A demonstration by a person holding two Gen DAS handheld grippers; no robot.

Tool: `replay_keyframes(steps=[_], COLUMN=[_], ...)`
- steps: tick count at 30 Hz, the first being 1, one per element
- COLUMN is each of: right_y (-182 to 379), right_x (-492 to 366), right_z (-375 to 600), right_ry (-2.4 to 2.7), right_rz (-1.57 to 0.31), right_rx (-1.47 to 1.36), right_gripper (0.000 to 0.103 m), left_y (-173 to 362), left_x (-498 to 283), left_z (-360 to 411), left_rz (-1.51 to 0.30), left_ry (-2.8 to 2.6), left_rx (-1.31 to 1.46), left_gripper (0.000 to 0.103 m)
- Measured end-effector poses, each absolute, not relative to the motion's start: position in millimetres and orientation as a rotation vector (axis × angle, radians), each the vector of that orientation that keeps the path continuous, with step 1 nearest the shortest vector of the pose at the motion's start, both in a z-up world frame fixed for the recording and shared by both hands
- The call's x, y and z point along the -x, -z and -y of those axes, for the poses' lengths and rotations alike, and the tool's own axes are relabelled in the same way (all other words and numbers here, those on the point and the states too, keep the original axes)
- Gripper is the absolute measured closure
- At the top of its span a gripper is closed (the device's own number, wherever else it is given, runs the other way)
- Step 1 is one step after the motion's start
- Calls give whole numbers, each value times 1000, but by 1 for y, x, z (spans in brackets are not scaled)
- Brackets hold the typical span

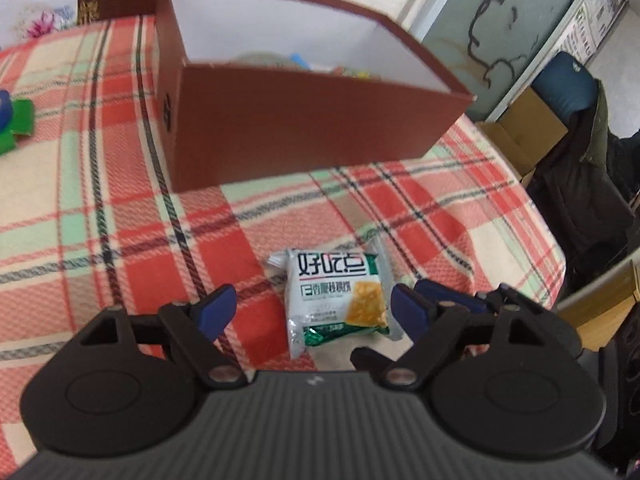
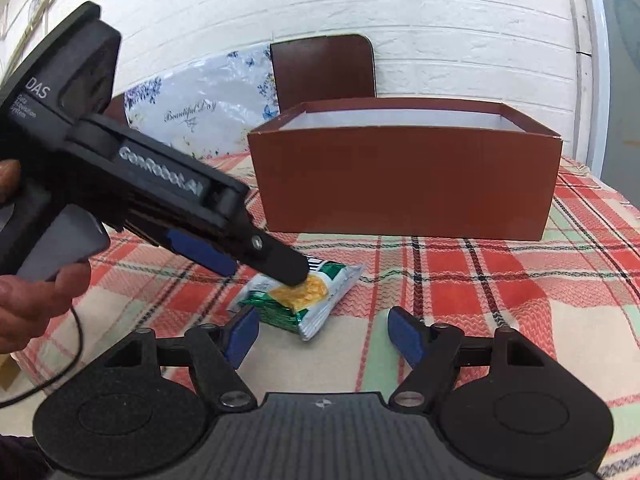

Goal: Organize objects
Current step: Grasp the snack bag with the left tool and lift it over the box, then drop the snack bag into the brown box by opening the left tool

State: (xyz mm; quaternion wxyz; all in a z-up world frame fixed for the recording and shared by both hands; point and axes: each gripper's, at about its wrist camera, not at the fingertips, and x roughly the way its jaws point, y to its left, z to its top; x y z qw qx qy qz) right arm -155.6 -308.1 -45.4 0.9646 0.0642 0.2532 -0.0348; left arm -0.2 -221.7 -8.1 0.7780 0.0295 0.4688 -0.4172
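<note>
Two wrist fisheyes, close over the plaid cloth (image 1: 120,208)

Left view: steeply downward past the left gripper (image 1: 312,308). Right view: shallower past the right gripper (image 2: 322,330). Shared ahead of both: snack packet (image 1: 340,300) (image 2: 308,300), brown box (image 1: 304,128) (image 2: 404,184) beyond.

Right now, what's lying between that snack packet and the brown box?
Nothing: only bare plaid tablecloth separates snack packet from brown box, clearest in the left wrist view.

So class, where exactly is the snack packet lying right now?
In both wrist views the snack packet lies flat on the plaid tablecloth, in front of the brown box, between the open left tongs.
</note>
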Motion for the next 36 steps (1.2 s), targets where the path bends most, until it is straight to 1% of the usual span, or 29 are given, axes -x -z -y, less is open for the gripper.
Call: replay_keyframes(steps=[1, 3, 4, 5, 6, 7, 8, 9, 12, 17, 19, 22, 24, 25, 26, 27, 28, 30, 31, 32, 34, 36], right_y=[47, 51, 53, 54, 54, 53, 52, 51, 43, 4, -9, -23, -28, -29, -28, -25, -21, -15, -14, -13, -11, -6], right_x=[153, 147, 143, 139, 136, 134, 134, 134, 138, 152, 141, 115, 99, 89, 78, 65, 55, 43, 47, 55, 73, 89], right_z=[310, 311, 310, 309, 307, 306, 307, 307, 307, 312, 323, 349, 367, 377, 387, 397, 407, 419, 423, 423, 414, 404], right_ry=[65, 46, 44, 47, 47, 34, 29, 39, 64, 113, 138, 171, 183, 188, 194, 204, 235, 298, 286, 267, 260, 275], right_rz=[-519, -525, -529, -530, -527, -522, -516, -504, -439, -230, -182, -158, -152, -155, -163, -187, -216, -271, -269, -252, -227, -200], right_rx=[-128, -114, -104, -93, -85, -85, -96, -97, -84, -8, 8, -22, -59, -76, -91, -101, -109, -139, -166, -181, -151, -134], right_gripper=[30, 28, 29, 32, 42, 59, 59, 59, 61, 59, 58, 58, 58, 56, 54, 49, 43, 44, 44, 44, 43, 42], left_y=[14, 19, 19, 19, 18, 16, 13, 10, -9, -67, -86, -104, -109, -111, -111, -110, -107, -99, -96, -96, -92, -87], left_x=[-2, 0, 3, 7, 10, 12, 13, 14, 15, 30, 24, 6, -7, -13, -19, -25, -32, -46, -51, -53, -50, -43], left_z=[223, 223, 225, 229, 232, 236, 239, 242, 246, 258, 271, 298, 318, 329, 340, 350, 358, 372, 367, 359, 341, 330], left_rz=[-1041, -1023, -1007, -987, -975, -972, -967, -956, -916, -697, -634, -579, -568, -555, -535, -517, -515, -567, -589, -600, -598, -592], left_ry=[900, 899, 900, 904, 915, 930, 931, 926, 934, 996, 998, 993, 980, 970, 956, 929, 872, 752, 740, 745, 726, 683], left_rx=[-52, -29, -47, -76, -103, -119, -133, -147, -138, -187, -200, -208, -218, -233, -260, -291, -316, -335, -299, -258, -234, -247], left_gripper=[17, 17, 20, 31, 39, 49, 53, 53, 54, 54, 53, 51, 50, 50, 46, 44, 39, 38, 37, 35, 32, 32])
